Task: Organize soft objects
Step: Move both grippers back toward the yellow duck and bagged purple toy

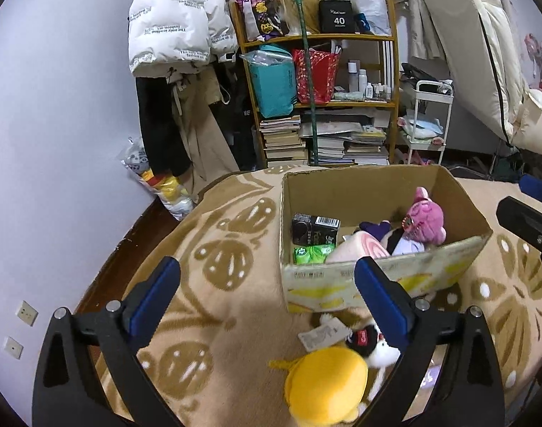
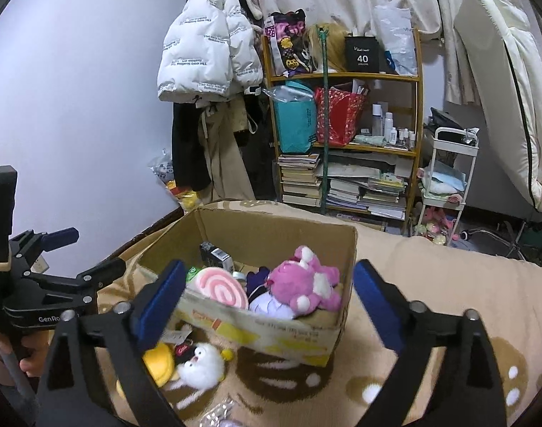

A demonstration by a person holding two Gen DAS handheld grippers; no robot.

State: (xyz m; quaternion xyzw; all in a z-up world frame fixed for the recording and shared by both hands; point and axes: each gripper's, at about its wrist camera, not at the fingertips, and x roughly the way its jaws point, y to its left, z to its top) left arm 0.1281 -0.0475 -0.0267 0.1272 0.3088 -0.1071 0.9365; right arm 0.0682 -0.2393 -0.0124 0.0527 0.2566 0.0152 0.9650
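Note:
A cardboard box [image 1: 377,281] [image 2: 271,334] stands on the tan patterned blanket [image 1: 217,306]. Inside lie a pink plush [image 1: 425,215] [image 2: 306,281], a pink swirl lollipop cushion [image 1: 359,249] [image 2: 221,286], a purple plush, a black carton [image 1: 315,229] and green tissue packs [image 1: 311,252]. In front of the box lie a yellow plush [image 1: 327,386] [image 2: 160,361] and a white and black plush [image 1: 374,347] [image 2: 199,364]. My left gripper [image 1: 267,284] is open and empty above the yellow plush. My right gripper [image 2: 267,288] is open and empty above the box's near wall.
A wooden shelf [image 2: 345,124] with bags, bottles and stacked books stands behind the bed. A white jacket [image 1: 174,17] hangs by the wall. A white trolley [image 2: 448,178] and a tilted mattress [image 2: 505,82] are at the right. A bag of plush toys [image 1: 164,185] sits on the floor.

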